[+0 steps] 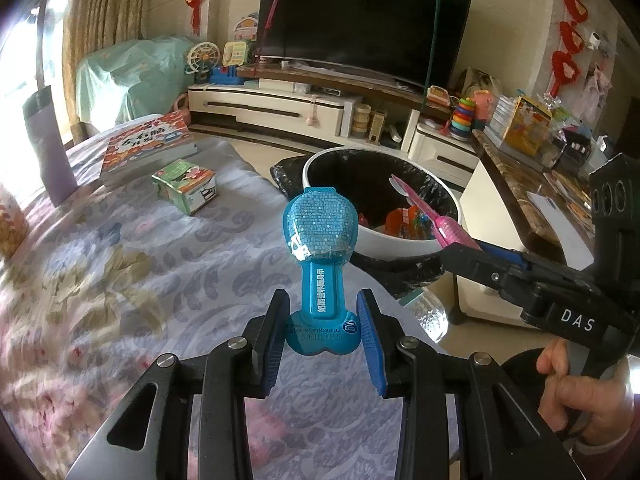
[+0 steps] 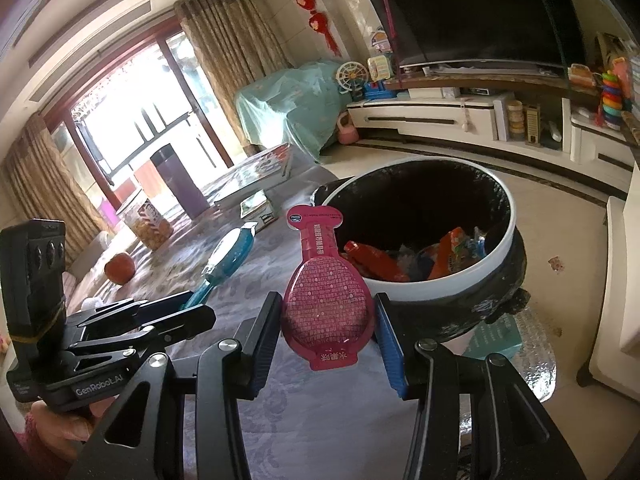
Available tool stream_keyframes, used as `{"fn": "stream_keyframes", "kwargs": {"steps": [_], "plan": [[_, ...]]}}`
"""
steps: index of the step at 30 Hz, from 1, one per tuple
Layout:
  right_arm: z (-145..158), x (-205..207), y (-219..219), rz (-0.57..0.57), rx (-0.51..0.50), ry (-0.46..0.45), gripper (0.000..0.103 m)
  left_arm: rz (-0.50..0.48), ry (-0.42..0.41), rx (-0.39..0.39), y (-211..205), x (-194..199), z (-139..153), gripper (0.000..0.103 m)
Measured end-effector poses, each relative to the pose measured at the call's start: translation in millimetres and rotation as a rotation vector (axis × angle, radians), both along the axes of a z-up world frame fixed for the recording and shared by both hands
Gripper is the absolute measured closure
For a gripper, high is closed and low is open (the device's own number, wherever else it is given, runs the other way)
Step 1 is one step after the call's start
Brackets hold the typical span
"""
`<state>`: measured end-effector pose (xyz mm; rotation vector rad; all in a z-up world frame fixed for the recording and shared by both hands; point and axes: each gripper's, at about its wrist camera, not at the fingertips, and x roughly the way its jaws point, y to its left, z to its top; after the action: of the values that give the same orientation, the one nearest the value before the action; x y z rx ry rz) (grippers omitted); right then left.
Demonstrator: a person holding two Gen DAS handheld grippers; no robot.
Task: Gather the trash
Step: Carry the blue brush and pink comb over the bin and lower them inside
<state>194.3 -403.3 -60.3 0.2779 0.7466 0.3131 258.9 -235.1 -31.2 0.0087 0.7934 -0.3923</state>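
My left gripper is shut on a blue spoon-shaped plastic package, held above the floral tablecloth. My right gripper is shut on a matching pink package. In the left wrist view the right gripper holds the pink package over the rim of the trash bin. The white bin has a black liner and holds orange wrappers. In the right wrist view the left gripper and blue package are to the left, over the table.
On the table stand a small green carton, a picture book, a purple cup, a snack jar and an orange fruit. A TV cabinet and a side table lie beyond.
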Motion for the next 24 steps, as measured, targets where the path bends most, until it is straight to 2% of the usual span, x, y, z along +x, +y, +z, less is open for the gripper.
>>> {"fn": "stream_keyframes", "kwargs": {"steps": [24], "plan": [[8,21,-38,-0.061,-0.015,-0.006,0.056,-0.059,-0.025,0.026,-34,28,9,0.070]]}}
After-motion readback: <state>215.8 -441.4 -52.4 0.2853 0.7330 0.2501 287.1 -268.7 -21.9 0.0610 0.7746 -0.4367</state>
